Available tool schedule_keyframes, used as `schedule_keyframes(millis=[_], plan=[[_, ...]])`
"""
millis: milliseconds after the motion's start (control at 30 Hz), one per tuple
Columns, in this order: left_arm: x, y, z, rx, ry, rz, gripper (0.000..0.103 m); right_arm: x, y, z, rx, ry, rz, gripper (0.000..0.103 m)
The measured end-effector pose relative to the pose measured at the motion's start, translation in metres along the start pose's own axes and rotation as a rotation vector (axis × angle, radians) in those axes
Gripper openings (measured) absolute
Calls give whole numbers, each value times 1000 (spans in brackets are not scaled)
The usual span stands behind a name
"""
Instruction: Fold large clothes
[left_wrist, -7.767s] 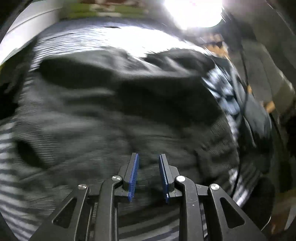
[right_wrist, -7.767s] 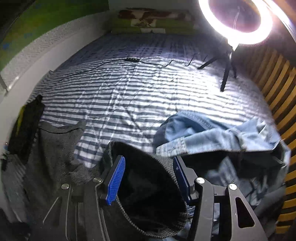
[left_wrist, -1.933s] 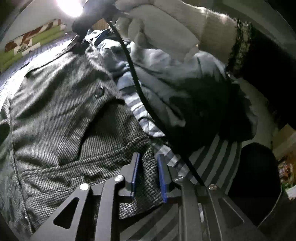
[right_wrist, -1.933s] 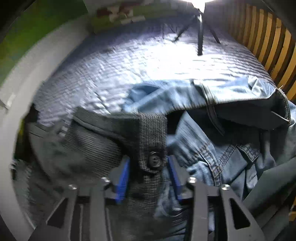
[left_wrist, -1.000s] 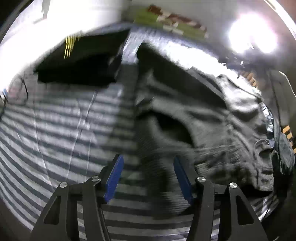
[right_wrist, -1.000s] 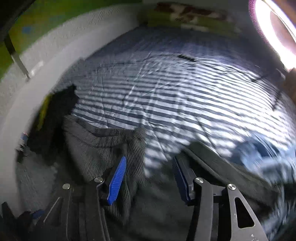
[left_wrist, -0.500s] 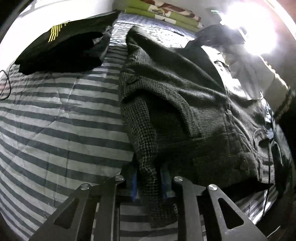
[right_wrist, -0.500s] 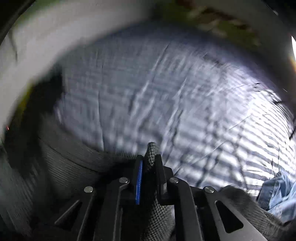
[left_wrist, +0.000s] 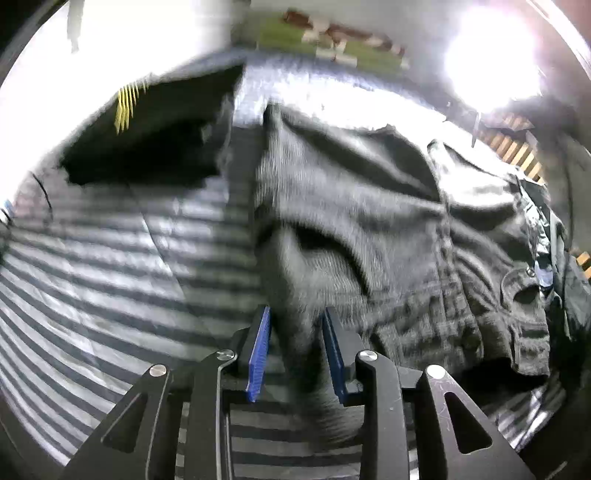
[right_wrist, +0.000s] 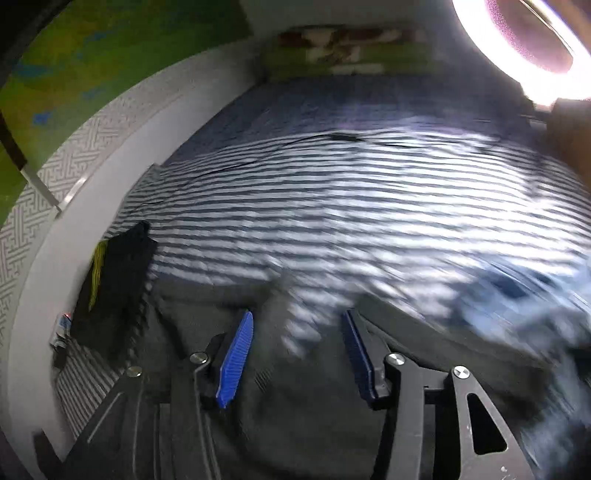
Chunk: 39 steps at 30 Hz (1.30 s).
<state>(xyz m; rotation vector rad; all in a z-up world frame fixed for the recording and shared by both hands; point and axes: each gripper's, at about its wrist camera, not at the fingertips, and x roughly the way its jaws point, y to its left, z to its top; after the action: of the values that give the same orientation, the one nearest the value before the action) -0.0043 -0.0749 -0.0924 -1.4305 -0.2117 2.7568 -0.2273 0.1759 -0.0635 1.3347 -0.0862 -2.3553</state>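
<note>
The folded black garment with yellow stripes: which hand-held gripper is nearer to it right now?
Probably the left hand-held gripper, on the grey coat's edge alongside the black garment. The right hand-held gripper, jaws opening, looks further along the coat.

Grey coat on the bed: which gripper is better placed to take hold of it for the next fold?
Left. The left gripper has a fold of the grey coat between its opening fingers; the right gripper, also opening, has none between its fingers.
</note>
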Motion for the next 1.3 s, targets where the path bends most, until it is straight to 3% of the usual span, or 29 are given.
schedule_keyframes(millis=[167, 267, 333, 400, 567, 667, 767, 900, 1000, 1033, 1167, 1233, 1300], plan=[[-21, -58, -5, 157, -66, -112, 34, -81, -70, -78, 116, -21, -91, 47], [-25, -109, -21, 285, -62, -193, 34, -106, -102, -125, 216, -62, -125, 48], [-22, -149, -33, 358, -53, -235, 34, -109, -120, -149, 288, -69, -87, 48], [-18, -186, -42, 397, -45, -267, 34, -100, -130, -166, 368, -72, 5, 48], [-1, -268, -63, 508, 1, -333, 39, -79, -138, -166, 401, -111, 100, 48], [12, -304, -74, 575, 24, -339, 38, -68, -146, -166, 402, -83, 149, 48], [38, -329, -83, 590, 139, -406, 38, -65, -150, -152, 377, -69, 182, 48], [44, -340, -93, 618, 144, -369, 47, -76, -163, -150, 345, -83, 153, 49], [37, -338, -93, 592, 132, -331, 71, -84, -182, -155, 379, -81, 221, 53], [36, -339, -95, 600, 125, -308, 74, -87, -188, -157, 396, -85, 244, 57], [41, -356, -113, 713, 124, -232, 74, -92, -202, -161, 432, -87, 276, 61], [40, -363, -119, 750, 85, -196, 73, -90, -206, -160, 443, -81, 279, 61], [40, -364, -116, 743, 106, -209, 64, -89, -211, -158, 456, -74, 285, 61]])
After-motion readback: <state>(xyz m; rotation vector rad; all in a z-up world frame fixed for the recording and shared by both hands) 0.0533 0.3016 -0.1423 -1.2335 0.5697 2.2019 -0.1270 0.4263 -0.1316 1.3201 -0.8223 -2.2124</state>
